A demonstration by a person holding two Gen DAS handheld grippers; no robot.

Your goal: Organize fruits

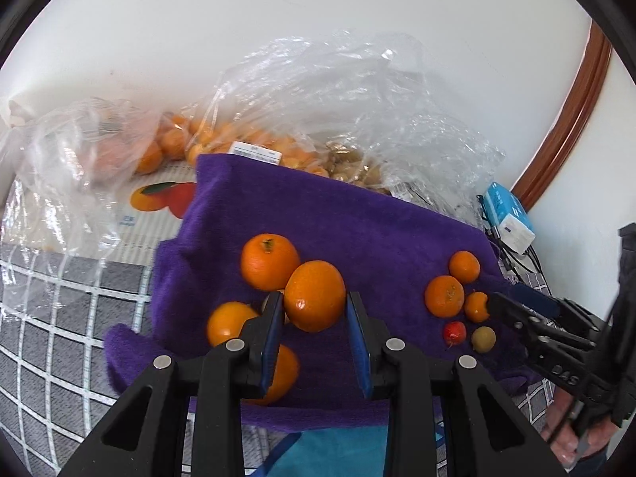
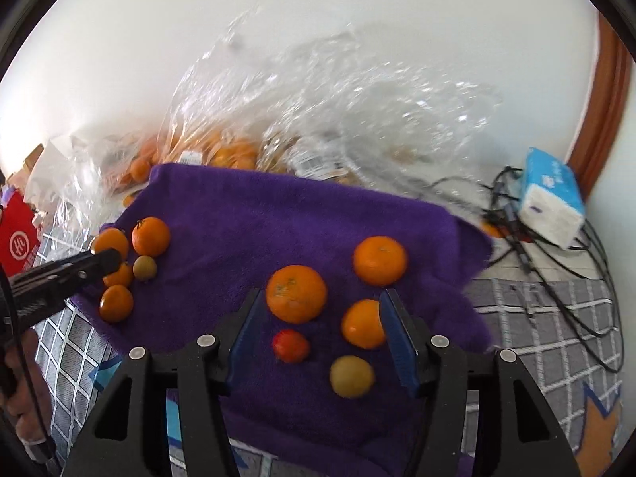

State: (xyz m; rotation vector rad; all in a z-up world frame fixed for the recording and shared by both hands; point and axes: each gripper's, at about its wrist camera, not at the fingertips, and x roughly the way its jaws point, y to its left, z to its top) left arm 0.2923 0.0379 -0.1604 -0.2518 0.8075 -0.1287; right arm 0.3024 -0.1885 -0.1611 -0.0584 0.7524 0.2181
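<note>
**Clerk:** Edges and clearance?

**Inspector:** The purple towel [image 1: 357,230] covers the working area. Its far edge butts against crumpled clear plastic bags [image 1: 338,91], which stand against a plain white wall [image 1: 278,20]. The towel's near edge hangs over a grey checked cover [image 1: 59,338]. In the right wrist view, black cables [image 2: 556,262] and a blue-and-white tissue pack [image 2: 552,198] lie just off the towel's right edge. The middle of the towel is bare between two fruit groups.

**Clerk:** Left claw?

**Inspector:** The left gripper [image 1: 313,298] pinches a held orange [image 1: 314,292], with the blue pads pressed on both flanks. Three more oranges [image 1: 270,261] lie close around it on the towel.

**Clerk:** Right claw?

**Inspector:** The right gripper [image 2: 321,294] is spread, with nothing pinched. It hangs over the second group. One small orange [image 2: 363,324] sits just beside its right finger, and a larger one [image 2: 296,293] lies nearer the left.

**Clerk:** Materials?

**Inspector:** The towel is deep pile and matte. The oranges are round with dimpled, glossy skin. A smooth red fruit [image 2: 290,345] and a dull yellow-green fruit [image 2: 351,375] lie near each other but apart. The bagged fruit is orange with some tan pieces, too blurred to identify.
</note>
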